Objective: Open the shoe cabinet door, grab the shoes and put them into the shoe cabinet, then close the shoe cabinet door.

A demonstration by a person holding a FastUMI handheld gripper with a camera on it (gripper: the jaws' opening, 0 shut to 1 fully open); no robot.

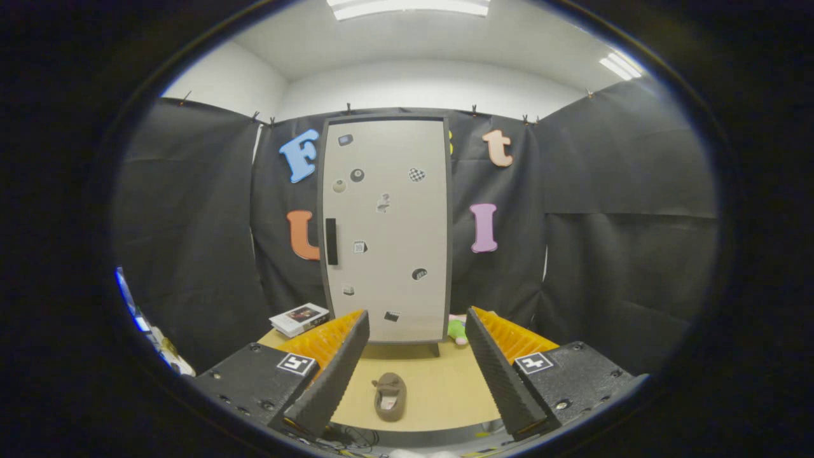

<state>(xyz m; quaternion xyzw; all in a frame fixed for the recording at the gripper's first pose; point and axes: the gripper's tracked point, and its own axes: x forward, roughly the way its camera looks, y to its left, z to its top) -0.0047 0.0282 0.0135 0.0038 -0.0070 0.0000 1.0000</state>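
Fingers (346, 369) of the gripper (416, 366) are spread wide apart, with nothing held between them; the jaws stand released, their ribbed black inner faces turned toward each other and orange backing seen behind each; a small square marker is carried on the black block at the base of each finger.

Between the fingers, on the pale wooden table (445, 388), a brown shoe (389, 396) is laid with its opening upward and its length pointing away toward the cabinet; it is touched by neither finger and lies nearer the left one.

Beyond the fingertips, at the far side of the table, the shoe cabinet (385, 229) is stood upright; its light grey door is closed within a dark frame, and a black vertical handle (331, 241) is set near the door's left edge; several small stickers are scattered over the door.

Just left of the cabinet's foot, a white box (299, 318) is rested on the table, partly hidden behind the left finger; just right of the foot, a small green and pink toy (456, 329) is seen beside the right fingertip.
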